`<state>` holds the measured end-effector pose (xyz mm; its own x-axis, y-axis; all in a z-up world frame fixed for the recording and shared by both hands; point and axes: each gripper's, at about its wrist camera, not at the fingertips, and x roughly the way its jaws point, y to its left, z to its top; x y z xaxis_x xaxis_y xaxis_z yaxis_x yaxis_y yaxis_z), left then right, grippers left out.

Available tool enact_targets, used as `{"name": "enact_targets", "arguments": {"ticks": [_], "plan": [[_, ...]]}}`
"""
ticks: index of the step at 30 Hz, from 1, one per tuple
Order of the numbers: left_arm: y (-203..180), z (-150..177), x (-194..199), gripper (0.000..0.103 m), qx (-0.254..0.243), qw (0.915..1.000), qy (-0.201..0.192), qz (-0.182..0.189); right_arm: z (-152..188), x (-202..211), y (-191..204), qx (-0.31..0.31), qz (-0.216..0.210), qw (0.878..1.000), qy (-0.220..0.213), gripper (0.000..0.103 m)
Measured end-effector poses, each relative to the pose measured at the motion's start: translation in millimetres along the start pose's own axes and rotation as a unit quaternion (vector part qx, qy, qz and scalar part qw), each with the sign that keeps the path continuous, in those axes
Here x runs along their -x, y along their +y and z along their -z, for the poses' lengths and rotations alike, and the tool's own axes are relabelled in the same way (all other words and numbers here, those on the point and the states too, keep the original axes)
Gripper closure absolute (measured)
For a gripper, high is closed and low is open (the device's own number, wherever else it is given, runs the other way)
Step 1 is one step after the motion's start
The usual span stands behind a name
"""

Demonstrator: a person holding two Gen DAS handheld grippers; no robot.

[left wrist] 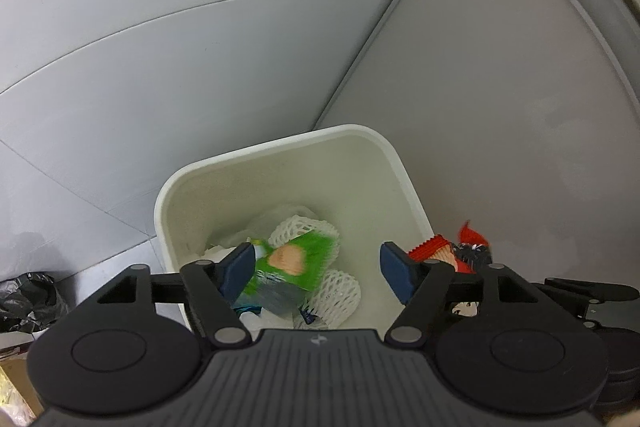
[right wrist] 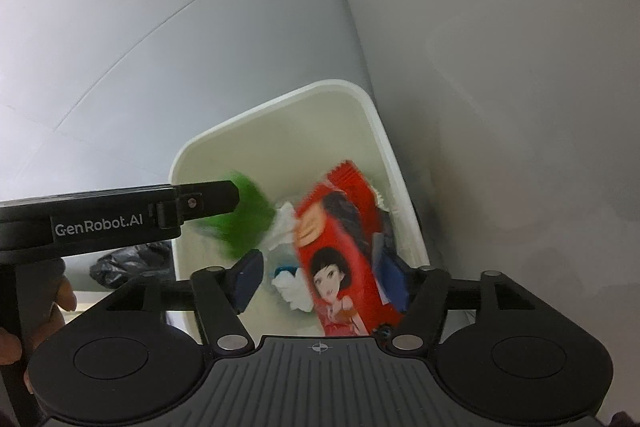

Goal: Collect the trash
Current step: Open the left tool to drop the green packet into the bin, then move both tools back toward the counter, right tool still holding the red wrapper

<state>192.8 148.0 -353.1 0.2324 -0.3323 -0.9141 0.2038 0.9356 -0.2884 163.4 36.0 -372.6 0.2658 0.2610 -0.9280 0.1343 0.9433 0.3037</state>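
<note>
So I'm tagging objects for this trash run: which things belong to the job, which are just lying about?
Job: green snack packet, red snack packet, white bin, left gripper, right gripper.
Lying about: black plastic bag.

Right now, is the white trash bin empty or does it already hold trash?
Not empty. The white trash bin already holds white foam fruit nets and crumpled tissue, with a green snack wrapper above them.

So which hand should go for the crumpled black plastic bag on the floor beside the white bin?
Probably left: the crumpled black plastic bag lies left of the white bin, nearest the left gripper; the right gripper would have to cross over.
</note>
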Motion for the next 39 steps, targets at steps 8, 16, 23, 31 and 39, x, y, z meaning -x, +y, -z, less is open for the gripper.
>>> {"name": "enact_targets", "arguments": {"ticks": [8, 16, 23, 31, 39], "plan": [[2.4, 5.0, 7.9, 0.018, 0.004, 0.9999, -0.004, 0.009, 1.1, 4.2, 4.8, 0.007, -0.012, 1.000, -0.007, 0.021], [-4.9, 10.7, 31.1, 0.009, 0.020, 0.9995, -0.023, 0.011, 9.2, 12.5, 9.4, 0.021, -0.031, 0.999, 0.000, 0.016], [-10.1, 13.7, 57.2, 0.007, 0.029, 0.9987, -0.040, 0.010, 13.8, 23.3, 23.8, 0.034, -0.065, 0.997, 0.019, 0.015], [-13.3, 16.7, 94.2, 0.005, 0.033, 0.9972, -0.067, 0.005, 13.8, 57.7, 50.7, 0.099, -0.083, 0.991, 0.028, 0.015], [-14.5, 14.9, 144.8, 0.003, 0.058, 0.9941, -0.091, -0.005, 12.9, 101.8, 69.3, 0.168, -0.107, 0.980, 0.020, 0.015]]}}
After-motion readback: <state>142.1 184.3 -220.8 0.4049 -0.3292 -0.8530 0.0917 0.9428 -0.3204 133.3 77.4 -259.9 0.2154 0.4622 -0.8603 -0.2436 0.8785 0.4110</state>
